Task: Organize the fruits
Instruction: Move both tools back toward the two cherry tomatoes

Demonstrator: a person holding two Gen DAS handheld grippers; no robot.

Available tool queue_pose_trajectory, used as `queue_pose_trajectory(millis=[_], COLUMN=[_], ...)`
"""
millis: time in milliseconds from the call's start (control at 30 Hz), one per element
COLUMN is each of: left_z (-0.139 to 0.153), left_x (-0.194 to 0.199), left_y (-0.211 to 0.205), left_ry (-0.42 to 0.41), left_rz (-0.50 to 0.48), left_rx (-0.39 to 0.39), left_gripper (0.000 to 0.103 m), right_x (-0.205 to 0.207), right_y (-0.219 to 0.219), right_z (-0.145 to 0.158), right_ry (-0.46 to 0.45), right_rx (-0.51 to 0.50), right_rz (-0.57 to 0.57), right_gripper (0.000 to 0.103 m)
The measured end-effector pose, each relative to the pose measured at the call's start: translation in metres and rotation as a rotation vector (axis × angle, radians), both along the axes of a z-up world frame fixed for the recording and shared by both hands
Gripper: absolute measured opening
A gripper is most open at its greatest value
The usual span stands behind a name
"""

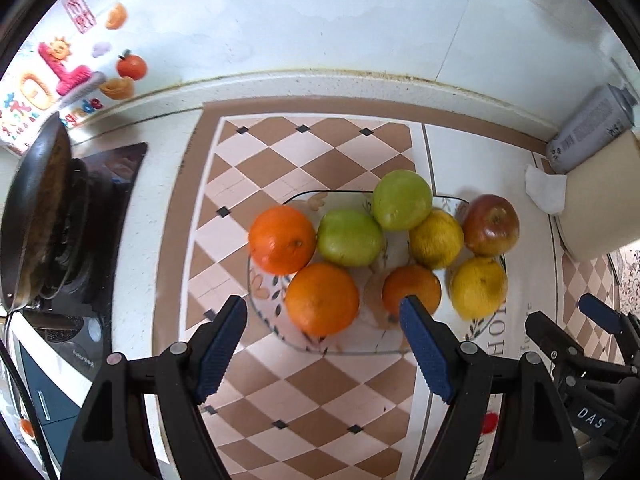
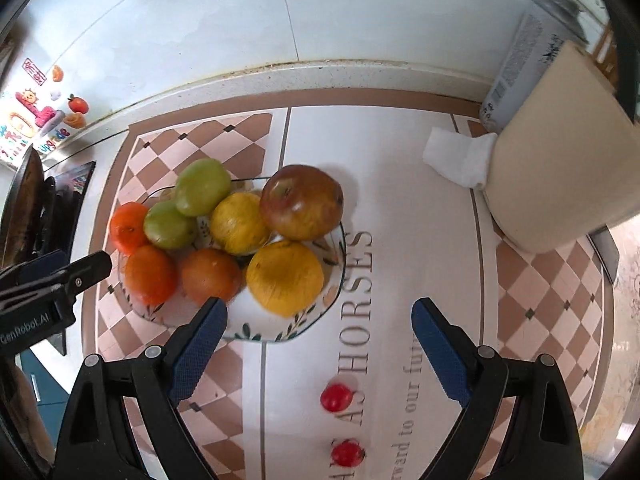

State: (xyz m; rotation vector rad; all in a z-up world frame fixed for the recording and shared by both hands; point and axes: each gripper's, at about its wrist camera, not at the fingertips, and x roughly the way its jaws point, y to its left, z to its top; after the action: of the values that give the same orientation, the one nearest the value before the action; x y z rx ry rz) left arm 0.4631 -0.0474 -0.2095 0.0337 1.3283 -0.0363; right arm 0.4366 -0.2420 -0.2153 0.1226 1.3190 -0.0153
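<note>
A floral plate (image 1: 360, 349) on the checked mat holds three oranges (image 1: 282, 239), two green apples (image 1: 349, 237), two yellow lemons (image 1: 479, 287) and a red apple (image 1: 491, 224). My left gripper (image 1: 322, 304) hovers open above the plate's near side, over the front oranges, with nothing between its fingers. In the right wrist view the same plate (image 2: 312, 320) lies left of centre. My right gripper (image 2: 320, 304) stands open and empty above the plate's near right rim and the mat. Two small red tomatoes (image 2: 336, 397) lie on the mat below it.
A dark pan (image 1: 32, 216) sits on the stove at the left. At the right stand a beige cylinder (image 2: 560, 160), a grey spray can (image 2: 524, 48) and a white tissue (image 2: 456, 156). The tiled wall with stickers (image 1: 60, 72) closes off the back.
</note>
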Motion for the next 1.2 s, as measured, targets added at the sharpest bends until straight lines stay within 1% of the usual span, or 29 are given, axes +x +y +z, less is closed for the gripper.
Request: queue_pose_trajectory(millis=[200, 333, 433, 567, 667, 833, 1033, 1200], left_z=[0.03, 0.048, 0.065, 0.084, 0.102, 0.127, 0.147, 0.157], left_x=[-0.038, -0.063, -0.079, -0.096, -0.11, -0.132, -0.155, -0.167], left_y=[0.007, 0.012, 0.017, 0.023, 0.029, 0.035, 0.038, 0.036], left_ry=[-0.067, -0.107, -0.144, -0.167, -0.202, -0.255, -0.293, -0.292], left_rz=[-0.013, -0.011, -0.004, -0.002, -0.004, -0.005, -0.016, -0.034], left_rx=[-0.012, -0.02, -0.031, -0.057, -0.066, -0.06, -0.061, -0.085], left_gripper=[0.078, 0.078, 0.078, 0.078, 0.078, 0.078, 0.078, 0.078], right_x=[-0.034, -0.055, -0.075, -0.098, -0.116, -0.137, -0.161, -0.176], right_y=[0.003, 0.008, 0.014, 0.022, 0.027, 0.031, 0.034, 0.036], right_z=[0.028, 0.054, 0.077, 0.104, 0.123, 0.151, 0.183, 0.201], right_ry=[-0.055, -0.102, -0.138, -0.19, -0.226, -0.269, -0.322, -0.359], right_rx=[-0.006, -0.008, 0.01, 0.019, 0.032, 0.038, 0.034, 0.024], right_rz=[-0.012, -0.008, -0.001, 0.014, 0.017, 0.019, 0.027, 0.033], right_gripper=[0.096, 0.096, 0.096, 0.096, 0.096, 0.096, 0.096, 0.096])
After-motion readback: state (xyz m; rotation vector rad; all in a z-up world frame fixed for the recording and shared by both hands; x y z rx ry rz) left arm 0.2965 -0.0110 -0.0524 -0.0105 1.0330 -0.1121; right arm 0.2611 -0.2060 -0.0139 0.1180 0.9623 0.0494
